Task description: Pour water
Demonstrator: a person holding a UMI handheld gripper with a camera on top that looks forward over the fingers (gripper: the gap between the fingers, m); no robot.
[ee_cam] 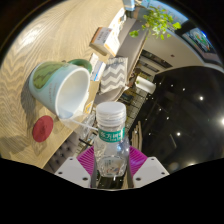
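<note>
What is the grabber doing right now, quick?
Hand-held gripper: closed on the water bottle, a purple pad pressing each side. Bottle is upright, cap on, near the white-and-green cup.

A clear, glossy plastic bottle [112, 140] with a white ribbed plastic cap [111, 110] and a green paper or film label sits between the gripper's [111, 163] matt purple pads [87, 160]. Beside it, a mug [62, 87], green outside and glossy white inside, looks like glazed ceramic. Both rest on a smooth, pale wood-grain table [40, 45], next to a shiny black surface [190, 110] speckled with light reflections.
</note>
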